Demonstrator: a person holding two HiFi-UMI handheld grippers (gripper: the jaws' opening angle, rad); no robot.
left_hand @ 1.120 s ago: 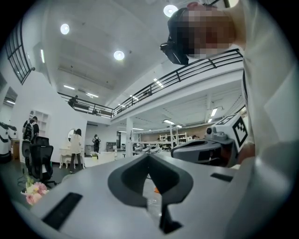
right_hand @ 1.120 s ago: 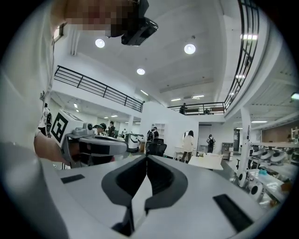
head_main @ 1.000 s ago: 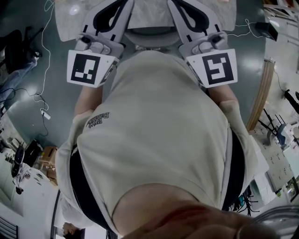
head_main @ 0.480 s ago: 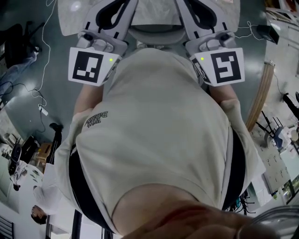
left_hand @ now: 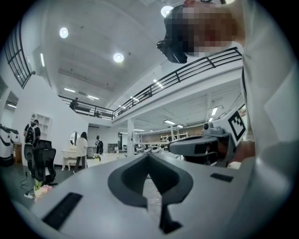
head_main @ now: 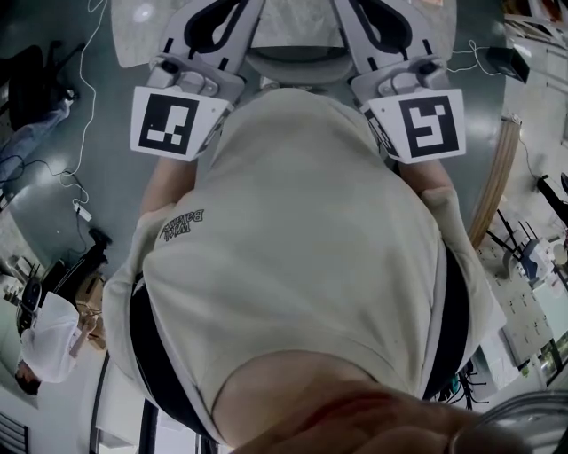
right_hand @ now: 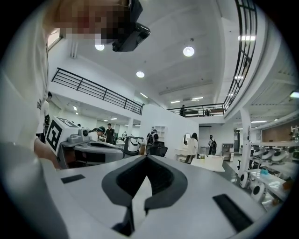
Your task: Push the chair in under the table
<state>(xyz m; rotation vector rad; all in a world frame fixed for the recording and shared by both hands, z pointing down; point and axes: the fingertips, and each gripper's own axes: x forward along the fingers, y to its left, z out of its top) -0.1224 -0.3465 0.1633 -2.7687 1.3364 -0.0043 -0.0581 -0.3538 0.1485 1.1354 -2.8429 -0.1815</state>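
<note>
In the head view my torso fills the middle. Above it, only a curved grey part of the chair [head_main: 293,64] shows, in front of the pale speckled table [head_main: 129,35]. My left gripper [head_main: 222,13] and right gripper [head_main: 368,13] reach toward the table on either side of that grey part, and their tips run out of the top edge. The left gripper view shows the left gripper [left_hand: 148,156] shut with nothing in it, pointing level across the hall. My right gripper [right_hand: 147,158] is likewise shut and empty. Whether either one touches the chair cannot be seen.
White cables [head_main: 80,80] trail over the dark floor at the left, near a black office chair [head_main: 31,89]. A wooden plank [head_main: 497,177] leans at the right beside cluttered desks [head_main: 532,257]. A person in white [head_main: 49,341] stands at lower left.
Both grippers stay almost where they were. A person in white has walked into the lower left of the head view.
</note>
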